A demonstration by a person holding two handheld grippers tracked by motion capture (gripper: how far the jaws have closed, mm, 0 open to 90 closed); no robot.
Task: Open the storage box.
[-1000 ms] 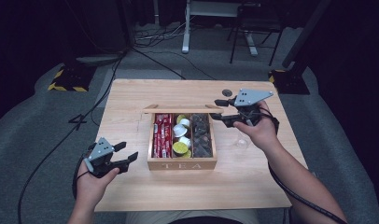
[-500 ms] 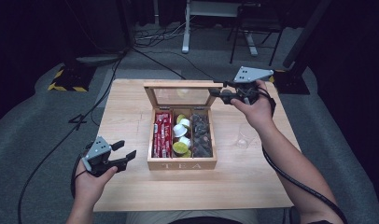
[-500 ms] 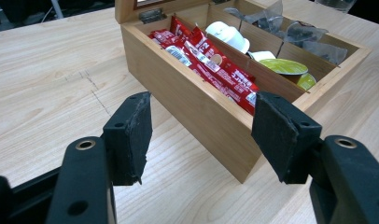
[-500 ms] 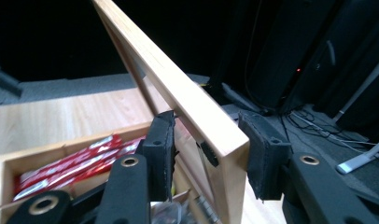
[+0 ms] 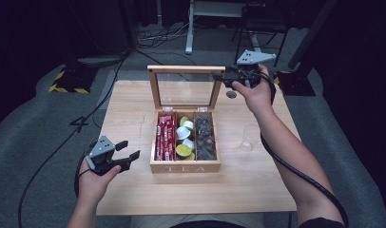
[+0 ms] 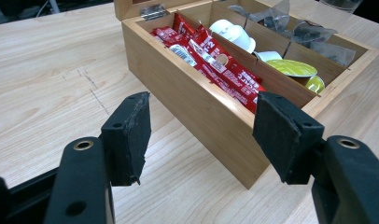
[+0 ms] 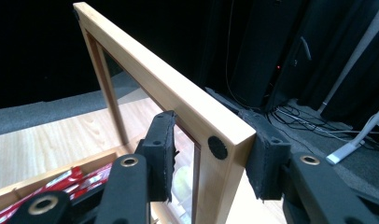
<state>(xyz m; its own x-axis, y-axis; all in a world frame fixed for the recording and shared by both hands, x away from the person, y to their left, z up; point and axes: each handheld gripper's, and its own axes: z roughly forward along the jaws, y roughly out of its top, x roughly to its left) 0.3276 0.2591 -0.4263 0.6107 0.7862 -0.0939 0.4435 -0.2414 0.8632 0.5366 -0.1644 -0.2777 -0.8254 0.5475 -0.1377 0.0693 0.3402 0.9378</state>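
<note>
The left claw (image 6: 199,135) is seen with its jaws spread wide and nothing between them, held low over the desk (image 6: 47,79) just before a corner of the wooden box (image 6: 201,116). Red packets (image 6: 211,60), white and yellow-green capsules (image 6: 290,69) and clear sachets (image 6: 309,35) are held in three separate compartments.

A light wooden table (image 5: 134,102) stood on grey carpet (image 5: 34,137) in a dark room. Black curtains (image 7: 281,42) hung behind, black cables (image 5: 148,40) trailed across the floor, and a white metal stand base (image 5: 188,47) was visible.
</note>
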